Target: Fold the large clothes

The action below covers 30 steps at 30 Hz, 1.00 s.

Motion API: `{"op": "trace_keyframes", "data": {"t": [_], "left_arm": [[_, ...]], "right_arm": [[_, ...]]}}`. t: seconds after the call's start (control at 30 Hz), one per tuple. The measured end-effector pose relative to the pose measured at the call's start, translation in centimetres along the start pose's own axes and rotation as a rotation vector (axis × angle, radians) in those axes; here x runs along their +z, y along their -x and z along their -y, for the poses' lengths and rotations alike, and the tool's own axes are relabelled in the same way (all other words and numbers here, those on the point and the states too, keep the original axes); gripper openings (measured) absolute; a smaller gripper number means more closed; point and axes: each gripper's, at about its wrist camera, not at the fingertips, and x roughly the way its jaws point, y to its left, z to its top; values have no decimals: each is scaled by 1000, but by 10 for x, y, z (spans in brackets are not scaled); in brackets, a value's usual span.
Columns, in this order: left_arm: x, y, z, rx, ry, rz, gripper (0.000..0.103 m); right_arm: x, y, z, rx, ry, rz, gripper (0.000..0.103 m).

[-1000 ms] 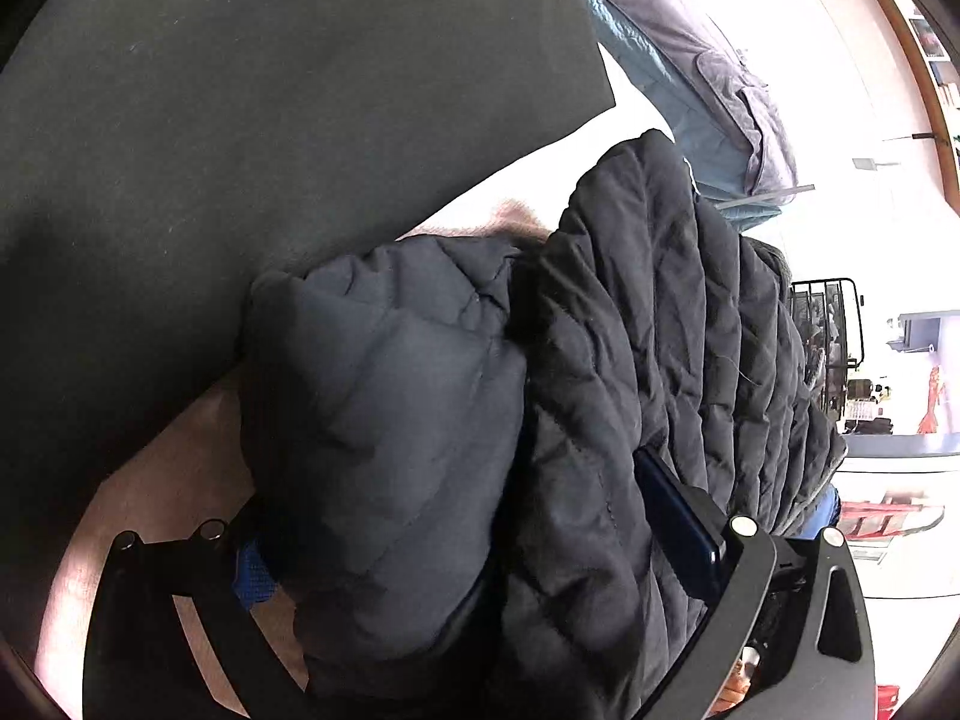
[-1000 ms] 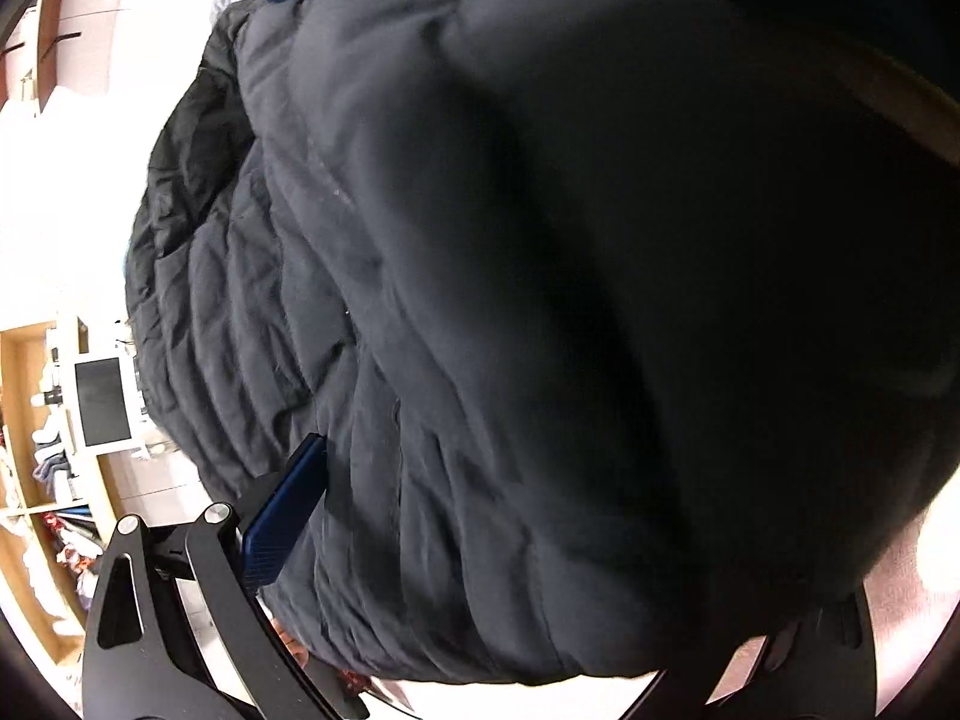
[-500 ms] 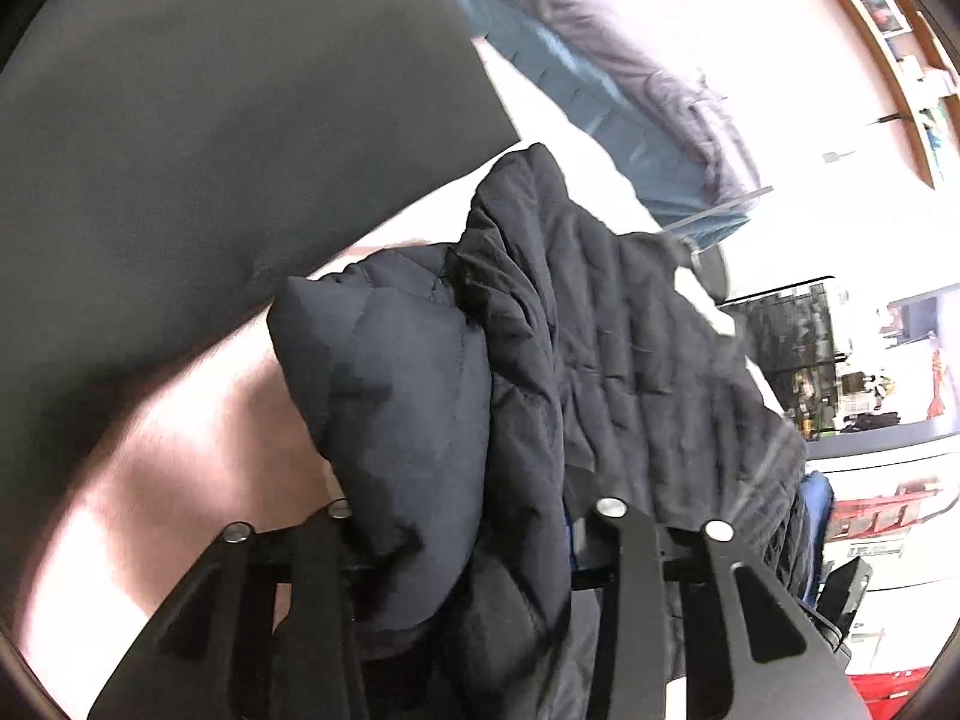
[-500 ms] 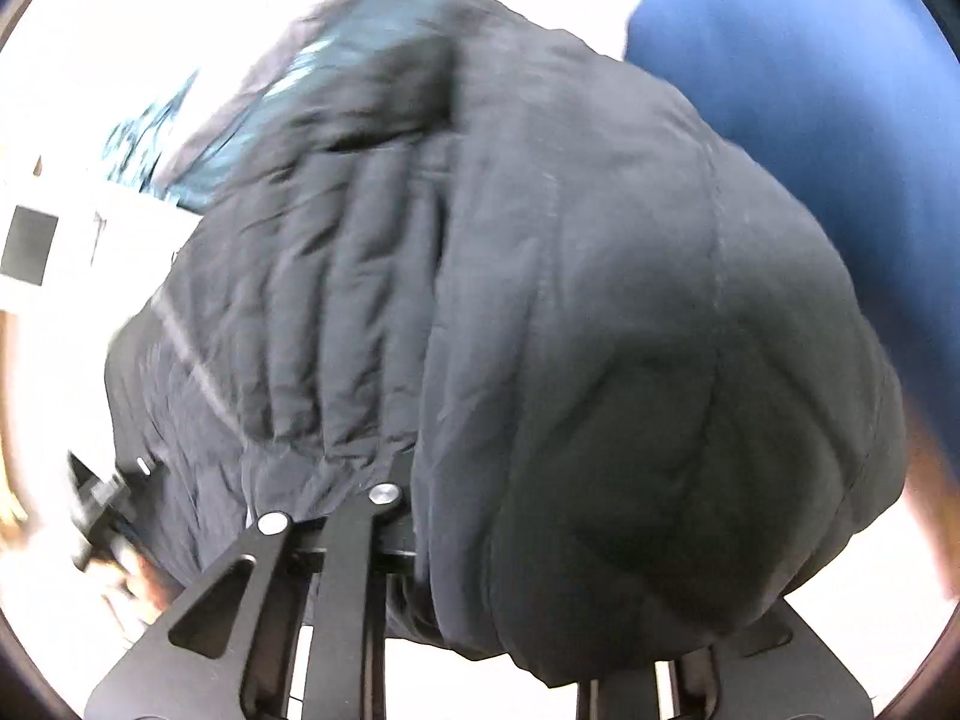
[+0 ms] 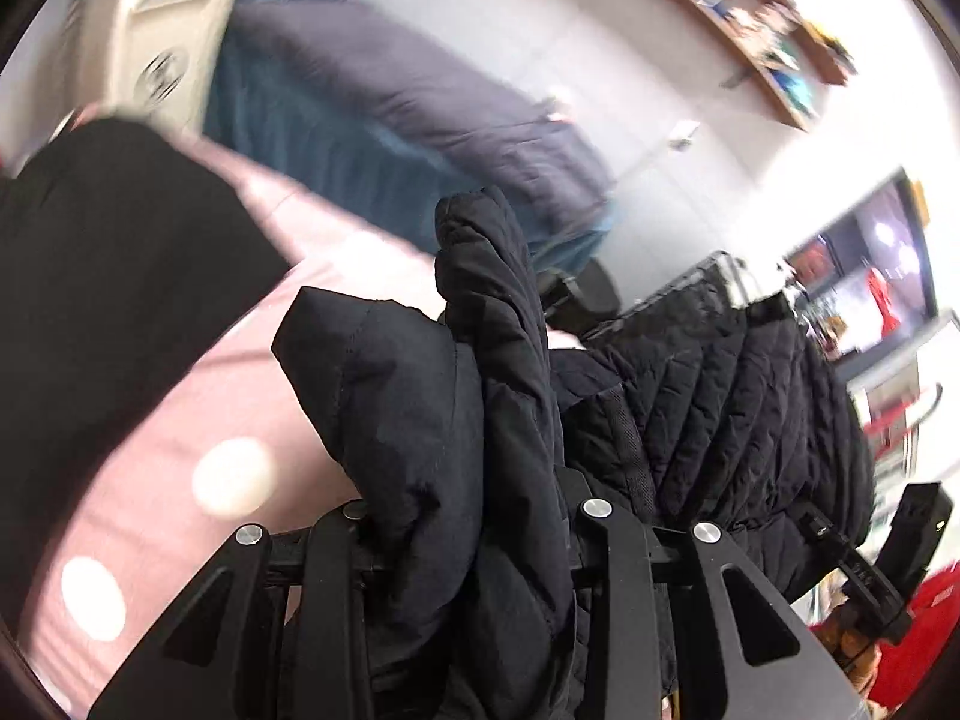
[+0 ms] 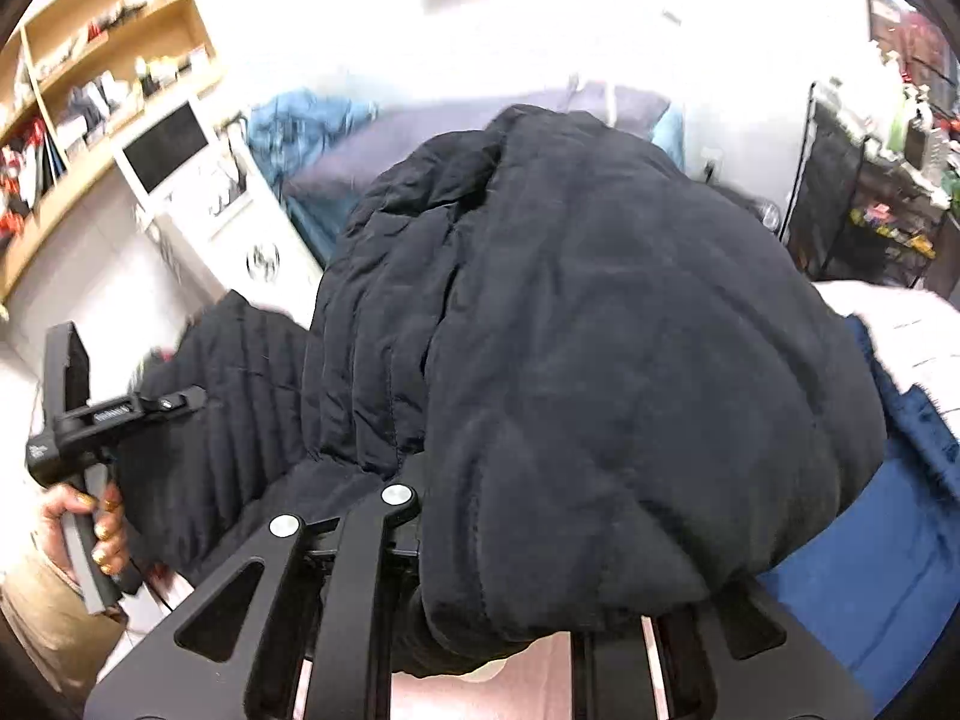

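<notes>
A black quilted puffer jacket [image 5: 420, 408] hangs bunched between both grippers, lifted above the pink surface [image 5: 180, 420]. My left gripper [image 5: 474, 516] has a thick fold of it wedged between its fingers, and its jaws are closing on the fabric. In the right wrist view the jacket [image 6: 600, 330] bulges over my right gripper [image 6: 540, 570], whose jaws are also closing on a fold. Its right finger is hidden under the cloth. In that view a hand [image 6: 90, 516] holds the left gripper [image 6: 78, 414] at the far left, by the jacket's other end.
A black garment [image 5: 108, 300] lies at the left on the pink surface. A blue and grey quilt [image 5: 390, 90] lies behind. A blue cloth [image 6: 870, 570] is at the lower right. Wooden shelves [image 6: 90, 60], a white monitor [image 6: 168, 144] and a black wire rack [image 6: 852, 198] stand around.
Both grippers went from wide open around the jacket to clamped on folds of it. Both rose and rolled, lifting the jacket off the surface, so the room behind came into view.
</notes>
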Motion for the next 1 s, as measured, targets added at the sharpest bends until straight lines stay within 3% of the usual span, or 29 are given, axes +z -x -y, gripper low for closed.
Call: {"op": "trace_keyframes", "data": {"t": [0.13, 0.27, 0.4, 0.5, 0.63, 0.73, 0.83, 0.9, 0.97, 1.0], "left_arm": [[7, -21, 74, -100, -107, -4, 30], [5, -78, 175, -236, -235, -70, 30], [-17, -141, 282, -357, -361, -155, 30], [-34, -196, 348, -388, -429, -228, 30], [-59, -260, 406, -351, -521, -288, 30], [-79, -299, 431, -231, -633, -275, 32], [-86, -332, 413, -113, -651, -306, 48], [-86, -356, 391, -65, -615, -366, 59], [-89, -367, 370, -25, -581, -389, 84], [-88, -368, 358, 2, -565, -379, 89]], "right_arm": [[7, 60, 60, -102, -107, 113, 15], [-12, 132, 135, -249, -263, 199, 15], [-58, 194, 197, -399, -448, 277, 15], [-97, 221, 237, -467, -608, 291, 17], [-163, 221, 287, -475, -855, 264, 20], [-202, 200, 306, -445, -956, 217, 24], [-228, 190, 318, -446, -1001, 199, 32], [-244, 180, 329, -406, -1087, 174, 45], [-253, 173, 341, -359, -1146, 150, 55], [-256, 171, 344, -333, -1168, 144, 61]]}}
